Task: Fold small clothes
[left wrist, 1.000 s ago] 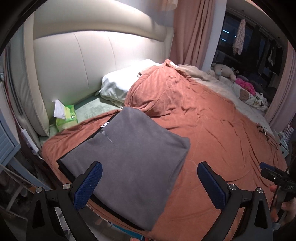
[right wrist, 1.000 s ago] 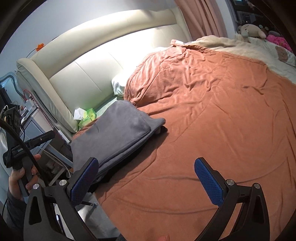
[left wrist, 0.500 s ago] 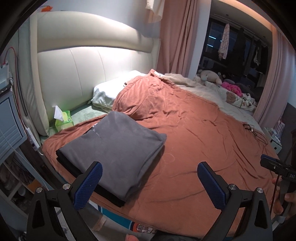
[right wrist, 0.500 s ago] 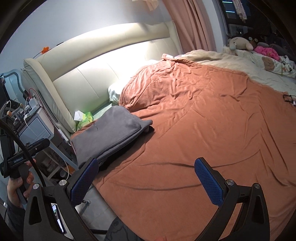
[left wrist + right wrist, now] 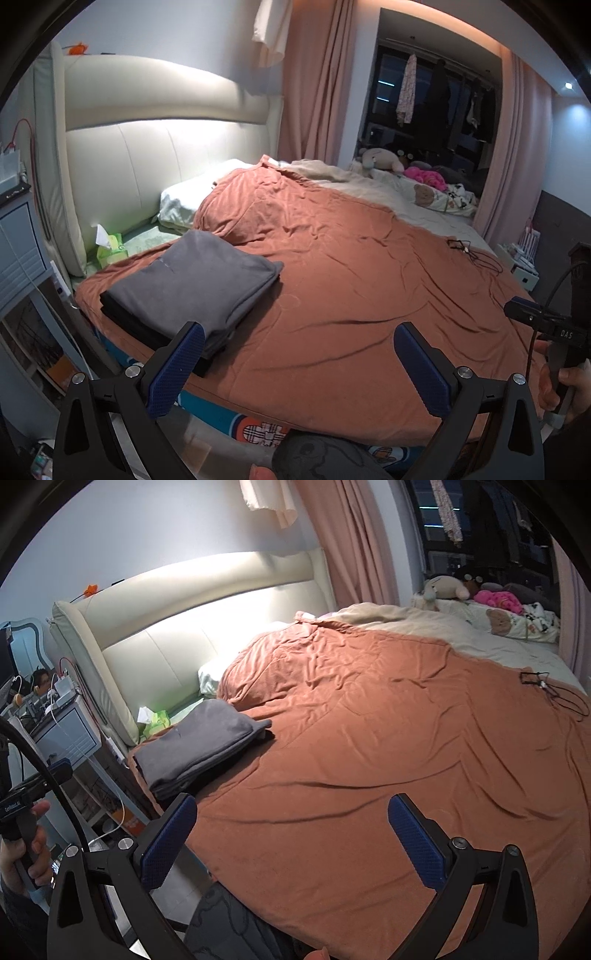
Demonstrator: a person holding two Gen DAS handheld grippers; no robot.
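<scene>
Cloth point(image 5: 192, 280) at frame left, folded grey on black, looks soft and light; pinch a corner, since both grippers point(image 5: 299, 369) point(image 5: 291, 840) gape empty.

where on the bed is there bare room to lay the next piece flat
The orange blanket lies bare between the folded grey stack and the black cable, down to the near edge. Crowded: the stack's corner with the tissue pack, and the far side with plush toys.

Rust blanket point(image 5: 351, 280) covers bed; tissue pack point(image 5: 110, 249), perhaps, beside headboard point(image 5: 147, 155).
</scene>
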